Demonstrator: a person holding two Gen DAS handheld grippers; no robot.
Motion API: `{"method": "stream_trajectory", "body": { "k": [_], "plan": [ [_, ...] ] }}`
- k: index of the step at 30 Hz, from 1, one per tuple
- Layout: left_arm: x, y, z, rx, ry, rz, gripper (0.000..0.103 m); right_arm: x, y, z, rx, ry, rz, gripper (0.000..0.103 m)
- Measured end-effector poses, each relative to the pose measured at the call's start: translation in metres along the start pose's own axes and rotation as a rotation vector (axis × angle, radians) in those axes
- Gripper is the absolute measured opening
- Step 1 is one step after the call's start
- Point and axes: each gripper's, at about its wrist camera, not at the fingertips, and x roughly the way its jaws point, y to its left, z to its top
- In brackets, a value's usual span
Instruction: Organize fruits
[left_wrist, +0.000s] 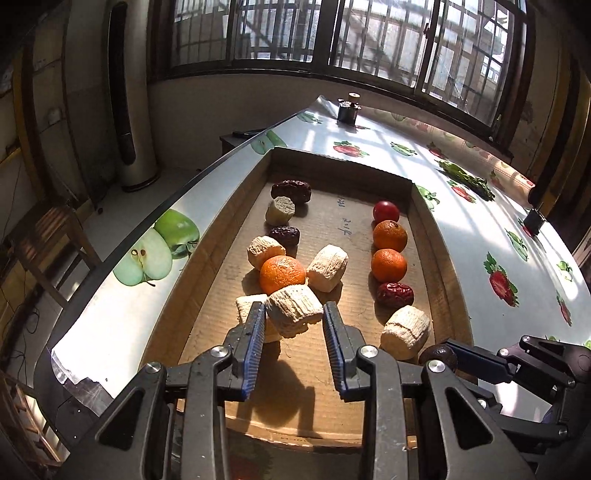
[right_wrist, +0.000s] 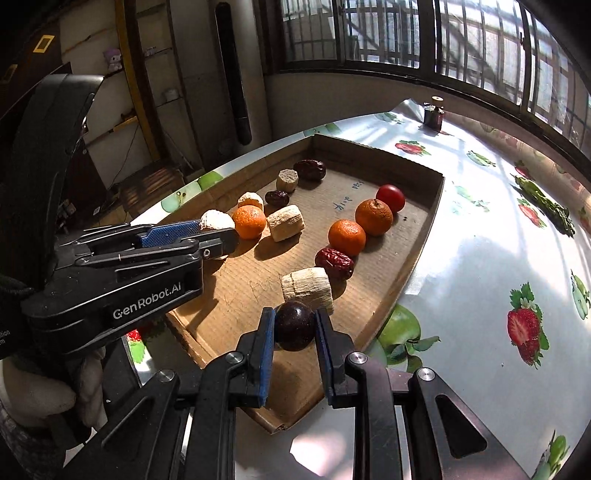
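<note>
Jaws of the right gripper (right_wrist: 294, 328) are clamped on a dark round fruit (right_wrist: 294, 325) at the cardboard tray's (right_wrist: 436, 206) six-o'clock edge. The left gripper (left_wrist: 294, 314) pinches a pale ridged chunk (left_wrist: 293, 309) (lifted, it seems), an orange (left_wrist: 282, 272) at its twelve o'clock.

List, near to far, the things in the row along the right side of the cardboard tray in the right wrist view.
dark round fruit held in the right gripper → pale ridged chunk → red date → near orange → far orange → red tomato
</note>
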Motion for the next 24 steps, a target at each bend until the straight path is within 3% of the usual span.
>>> {"method": "stream_trajectory", "body": {
  "k": [5,7,12,20,24],
  "plan": [
    [0.0,-0.001,0.0,-0.012,0.0,0.002,0.051,0.0,-0.001,0.0,0.005,-0.009,0.001,0.024],
    [-0.001,0.0,0.0,-0.021,-0.001,0.002,0.052,-0.003,-0.003,-0.001,0.016,-0.016,0.002,0.026],
    [-0.01,0.0,0.002,-0.029,-0.021,-0.004,0.062,-0.012,-0.008,-0.001,0.037,-0.043,0.004,0.045],
    [-0.025,-0.007,0.003,-0.018,-0.057,0.01,0.072,-0.029,-0.02,-0.006,0.089,-0.07,-0.006,0.048],
    [-0.037,-0.013,0.002,-0.009,-0.109,0.079,0.075,-0.038,-0.029,-0.012,0.137,-0.088,-0.01,0.05]
  ]
}}
